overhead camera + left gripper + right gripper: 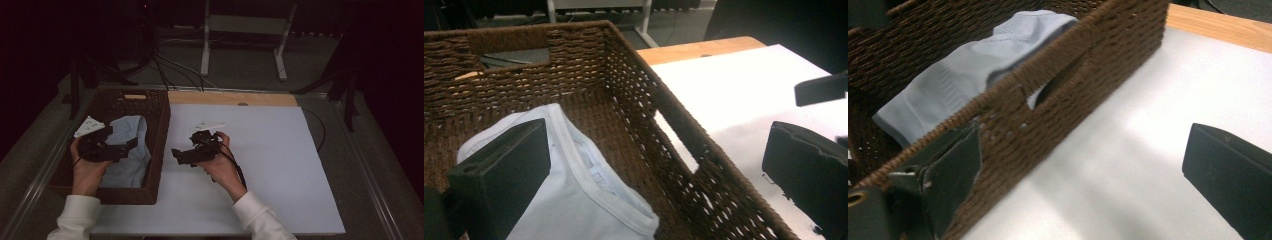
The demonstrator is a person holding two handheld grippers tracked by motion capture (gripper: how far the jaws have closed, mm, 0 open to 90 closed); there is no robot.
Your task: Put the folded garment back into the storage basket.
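Note:
A dark brown wicker basket stands at the table's left, and a light blue garment lies inside it. My left gripper hovers over the basket, open and holding nothing. In the left gripper view its jaws stand wide apart over the garment and the basket's right wall. My right gripper is over the white sheet just right of the basket, pointing at its wall, also open. In the right gripper view the wall and its handle hole are close ahead, with the garment showing above the rim.
A white sheet covers most of the wooden table. Beyond the table, a white metal stand and dark cables lie on the floor. The surroundings are dark.

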